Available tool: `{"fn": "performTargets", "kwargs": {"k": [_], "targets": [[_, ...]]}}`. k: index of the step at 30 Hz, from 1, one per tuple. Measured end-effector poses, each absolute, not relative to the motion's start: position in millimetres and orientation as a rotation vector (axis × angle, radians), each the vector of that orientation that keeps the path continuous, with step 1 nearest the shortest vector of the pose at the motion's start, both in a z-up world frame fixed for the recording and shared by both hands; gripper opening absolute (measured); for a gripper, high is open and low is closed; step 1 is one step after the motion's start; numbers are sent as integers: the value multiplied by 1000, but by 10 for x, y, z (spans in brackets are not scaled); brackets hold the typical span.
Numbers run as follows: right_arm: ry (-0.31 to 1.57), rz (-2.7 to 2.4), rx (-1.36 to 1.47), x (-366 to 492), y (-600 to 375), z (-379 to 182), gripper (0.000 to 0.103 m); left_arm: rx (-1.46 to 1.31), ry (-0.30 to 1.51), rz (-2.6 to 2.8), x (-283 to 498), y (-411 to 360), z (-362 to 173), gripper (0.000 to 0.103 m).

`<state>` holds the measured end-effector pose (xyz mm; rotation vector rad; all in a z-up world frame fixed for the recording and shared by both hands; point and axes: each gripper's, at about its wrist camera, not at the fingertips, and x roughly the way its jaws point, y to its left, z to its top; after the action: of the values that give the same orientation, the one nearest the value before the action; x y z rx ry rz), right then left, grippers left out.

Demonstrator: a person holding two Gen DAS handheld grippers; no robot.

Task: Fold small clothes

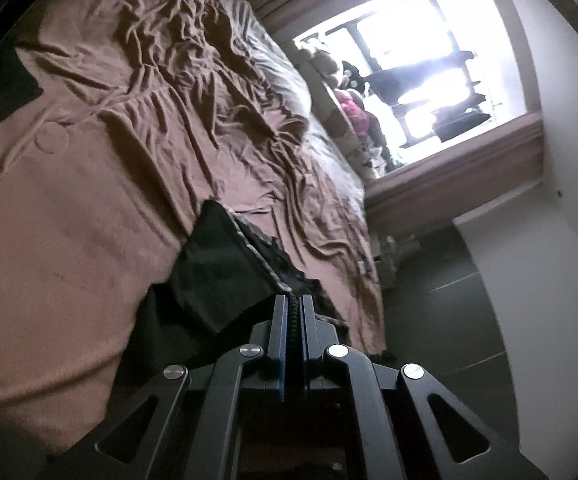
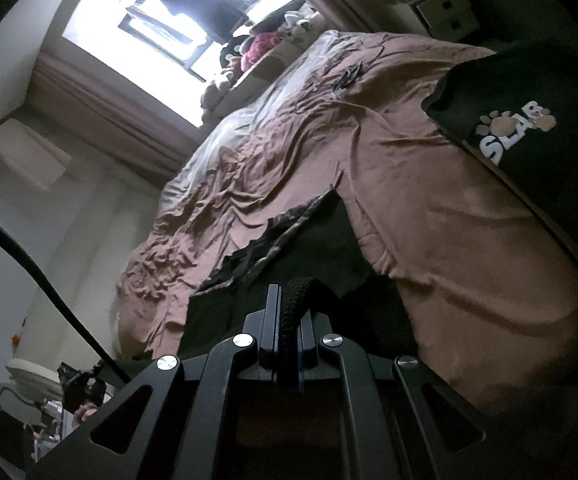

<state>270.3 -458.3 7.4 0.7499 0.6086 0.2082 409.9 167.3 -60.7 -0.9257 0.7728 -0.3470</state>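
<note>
Left gripper (image 1: pixel 293 300): black fingers clamped together on the edge of the small black garment with a lace-trimmed hem (image 1: pixel 225 264).
Garment: spread over the near edge of the bed, its dark fabric stretching between both grippers.
Bed: wrinkled dusty-pink sheet (image 1: pixel 101 184), bright window (image 1: pixel 417 56) beyond it.
Right gripper (image 2: pixel 287 300): fingers pressed together on a black ribbed band of the same garment (image 2: pixel 301 248).
Far right: black folded shirt with a white printed logo (image 2: pixel 517 128), lying on the sheet, well apart from the garment.
</note>
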Motion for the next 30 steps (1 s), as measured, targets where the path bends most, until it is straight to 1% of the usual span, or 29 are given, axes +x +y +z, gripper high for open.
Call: {"fn": "performTargets", "kwargs": {"k": [14,30], "targets": [[712,151,717,3867,-4479,-75,2,-870,901,-207,5204,1650,-1211,5],[813,60,630,4894,-4321,-438,3,-757,1033,-128,6065,1544,-1891,5]]}}
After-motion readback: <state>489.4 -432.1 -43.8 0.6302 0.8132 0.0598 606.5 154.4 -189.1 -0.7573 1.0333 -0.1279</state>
